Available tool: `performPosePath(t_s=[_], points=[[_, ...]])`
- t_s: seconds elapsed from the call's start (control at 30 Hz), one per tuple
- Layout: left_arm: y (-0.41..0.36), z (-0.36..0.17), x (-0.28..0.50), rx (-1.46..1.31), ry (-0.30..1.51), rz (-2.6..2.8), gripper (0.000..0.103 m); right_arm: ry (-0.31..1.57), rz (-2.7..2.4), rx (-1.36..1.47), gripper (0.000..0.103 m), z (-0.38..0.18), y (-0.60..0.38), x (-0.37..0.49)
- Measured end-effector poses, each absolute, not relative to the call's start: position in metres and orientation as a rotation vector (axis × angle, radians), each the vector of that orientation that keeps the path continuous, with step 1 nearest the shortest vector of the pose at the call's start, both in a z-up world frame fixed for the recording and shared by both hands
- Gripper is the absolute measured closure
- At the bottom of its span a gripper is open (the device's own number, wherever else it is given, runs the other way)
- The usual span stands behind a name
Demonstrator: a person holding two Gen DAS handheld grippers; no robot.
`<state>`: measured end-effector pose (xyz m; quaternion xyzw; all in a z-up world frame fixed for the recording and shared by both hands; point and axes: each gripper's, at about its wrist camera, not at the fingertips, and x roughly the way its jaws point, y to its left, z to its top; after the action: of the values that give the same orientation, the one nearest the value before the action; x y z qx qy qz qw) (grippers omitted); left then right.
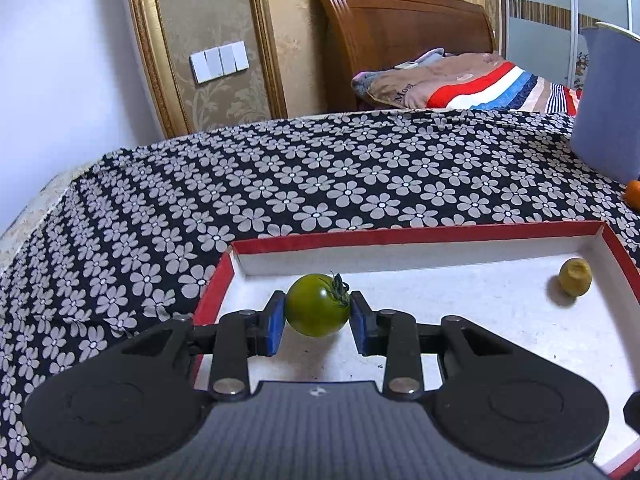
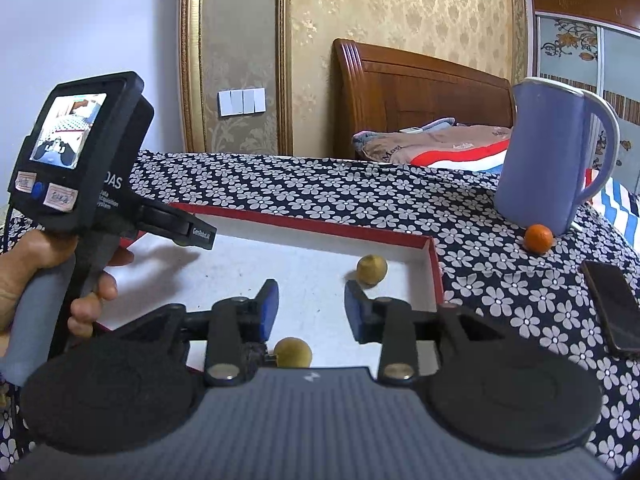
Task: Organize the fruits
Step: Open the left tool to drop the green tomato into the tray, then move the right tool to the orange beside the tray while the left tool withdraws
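The red-rimmed tray (image 1: 420, 234) is lying on the flower-print cloth (image 1: 280, 184) and is serving as the landmark here. Inside it, near its left end, the left gripper (image 1: 318, 314) is pinching a green tomato (image 1: 316, 304) between its blue pads (image 1: 277, 326), the fruit sitting just above the white tray floor. Toward the tray's far right corner a small yellow-brown fruit (image 1: 575, 282) is resting on the floor, close to the red wall. The right wrist view is showing the same tray (image 2: 434, 256) from its near side: the right gripper (image 2: 310, 312) is hanging over the tray floor with its jaws spread and nothing between them, a second yellow-brown fruit (image 2: 293, 353) is lying on the floor just below and behind the fingers, and the first one (image 2: 372, 269) is sitting in the far right corner. Only this view is taking in the hand (image 2: 52, 276) gripping the left tool's handle over the tray's left end, the whole lilac jug (image 2: 548, 156) standing on the cloth beyond the tray's right side, the small orange (image 2: 539, 239) touching the jug's base, and a dark phone (image 2: 612, 308) lying on the cloth to the tray's right. The left wrist view is catching just the jug's side (image 1: 608, 104) and a sliver of the orange (image 1: 633, 196).
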<state>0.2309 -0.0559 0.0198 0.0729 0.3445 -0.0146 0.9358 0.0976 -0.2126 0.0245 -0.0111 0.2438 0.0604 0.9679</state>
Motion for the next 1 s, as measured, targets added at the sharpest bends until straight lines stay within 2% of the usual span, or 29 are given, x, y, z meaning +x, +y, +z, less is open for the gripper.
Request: performPosePath(t_s=[0.13,0.23,0.3,0.37,0.4,0.5,0.77,1.0], points=[[-0.055,0.017,0.233,0.150,0.711,-0.022,0.070,0.492,0.120,-0.020,0.059,0.023,-0.212,0.095],[-0.052,0.018,0.233,0.132,0.721,-0.024,0.070,0.483,0.114,-0.024,0.045,0.023,-0.211,0.094],[-0.050,0.021,0.233,0.112,0.719,-0.033,0.062,0.473,0.107,-0.026,0.032,0.024,-0.211,0.091],[-0.044,0.025,0.232,0.074,0.716,-0.046,0.034,0.459,0.094,-0.028,0.021,0.025,-0.212,0.088],[-0.041,0.028,0.230,0.057,0.702,-0.045,0.031,0.453,0.086,-0.026,0.014,0.025,-0.212,0.086],[-0.036,0.037,0.222,0.053,0.683,-0.033,0.031,0.438,0.067,-0.009,0.000,0.026,-0.214,0.080],[0.002,0.071,0.137,0.014,0.539,0.034,0.030,0.388,0.027,0.070,0.000,0.027,-0.232,0.042],[0.040,0.048,0.074,-0.065,0.481,0.159,0.030,0.458,0.058,0.015,0.000,0.014,-0.221,0.030]])
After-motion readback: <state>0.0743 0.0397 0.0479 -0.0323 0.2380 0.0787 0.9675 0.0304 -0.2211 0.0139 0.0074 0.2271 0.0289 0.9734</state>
